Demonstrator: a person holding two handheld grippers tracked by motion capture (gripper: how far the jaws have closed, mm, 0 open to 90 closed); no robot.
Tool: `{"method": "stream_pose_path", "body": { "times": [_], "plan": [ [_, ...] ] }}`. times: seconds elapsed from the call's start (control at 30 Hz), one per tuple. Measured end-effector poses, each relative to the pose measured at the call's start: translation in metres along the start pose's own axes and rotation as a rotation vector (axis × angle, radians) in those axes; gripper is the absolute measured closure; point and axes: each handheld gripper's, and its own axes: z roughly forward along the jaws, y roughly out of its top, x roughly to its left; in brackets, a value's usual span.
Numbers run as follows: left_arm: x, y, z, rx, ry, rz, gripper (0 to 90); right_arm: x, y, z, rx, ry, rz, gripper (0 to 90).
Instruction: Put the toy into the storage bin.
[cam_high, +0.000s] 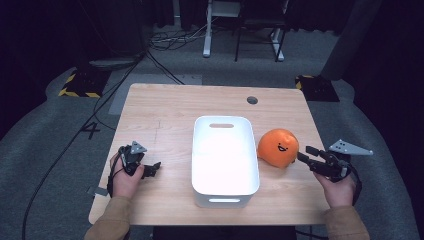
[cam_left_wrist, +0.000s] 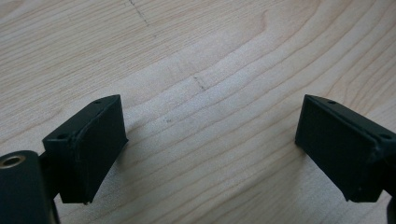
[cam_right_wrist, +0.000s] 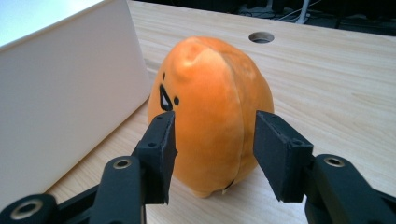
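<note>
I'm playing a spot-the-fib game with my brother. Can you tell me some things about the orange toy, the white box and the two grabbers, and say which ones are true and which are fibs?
1. The orange plush toy lies inside the white bin. False: it sits on the table, just to the right of the bin.
2. The right gripper has its jaws open on either side of the toy. True.
3. The left gripper is clamped on a pen. False: its jaws are wide open over bare wood.
4. The bin has nothing in it. True.
5. The toy has a small black face on it. True.
</note>
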Motion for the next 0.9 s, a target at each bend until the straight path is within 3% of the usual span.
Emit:
{"method": "stream_pose_path", "body": {
  "times": [0.27,0.6,0.63,0.9],
  "plan": [
    [0.0,0.0,0.0,-0.001,0.0,0.0,8.8,0.0,0.014,0.002,-0.014,0.003,-0.004,49.4],
    [0.0,0.0,0.0,-0.002,-0.001,0.0,8.8,-0.003,0.032,0.016,-0.014,0.009,-0.003,50.0],
    [0.0,0.0,0.0,0.0,-0.001,0.0,8.8,-0.003,0.035,0.02,-0.004,0.008,-0.021,50.0],
    [-0.001,0.0,0.0,-0.007,0.005,0.001,9.1,-0.003,0.04,0.034,0.01,0.015,-0.026,49.9]
  ]
}}
